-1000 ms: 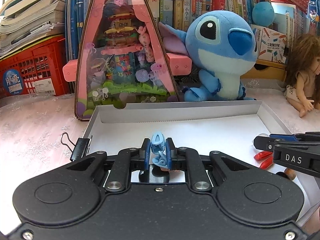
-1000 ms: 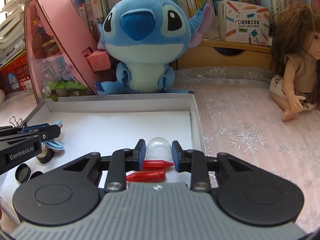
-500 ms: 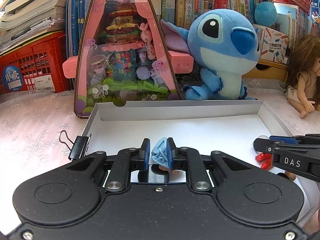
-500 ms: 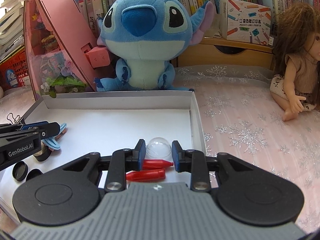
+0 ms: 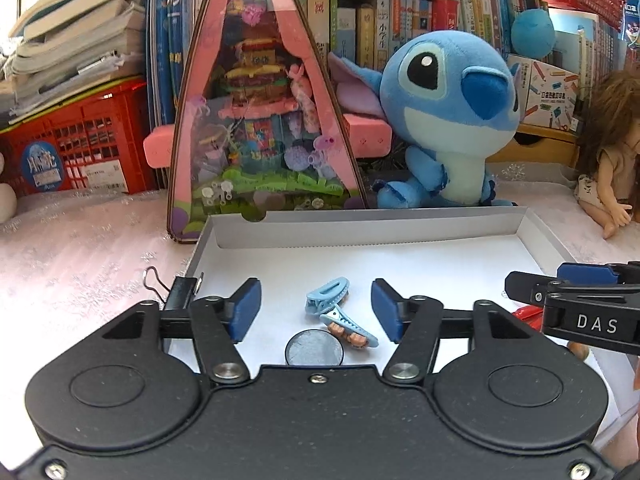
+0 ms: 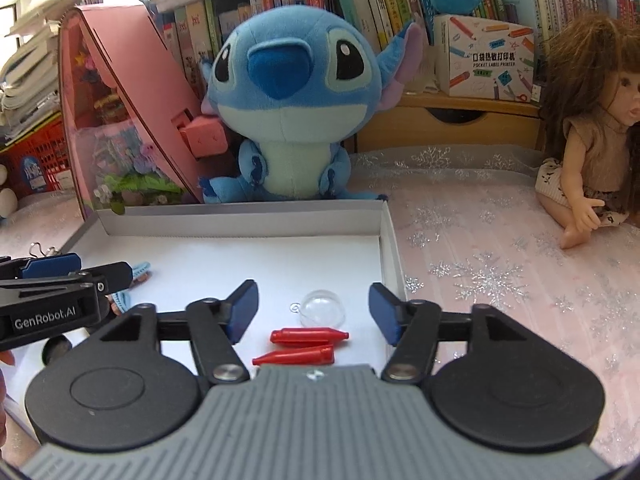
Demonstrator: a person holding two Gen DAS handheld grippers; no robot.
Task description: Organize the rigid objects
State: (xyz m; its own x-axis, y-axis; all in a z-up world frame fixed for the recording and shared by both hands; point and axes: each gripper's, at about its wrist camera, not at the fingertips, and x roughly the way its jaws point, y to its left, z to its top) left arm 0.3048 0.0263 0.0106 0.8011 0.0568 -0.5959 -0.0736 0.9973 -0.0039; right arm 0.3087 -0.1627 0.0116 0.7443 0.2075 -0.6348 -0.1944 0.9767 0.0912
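Only right wrist view: clear dome (image 6: 322, 307) in box (image 6: 390, 240).

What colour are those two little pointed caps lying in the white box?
Red: the two small pointed plastic caps show best in the right wrist view.

My left gripper (image 5: 316, 308) has a black pebbled body with two round discs, silver screws and blue finger pads (image 5: 246, 308). My right gripper (image 6: 312, 308) is alike but wears a ribbed grey cover; its side reads "DAS", the left's "GenRobot.AI".
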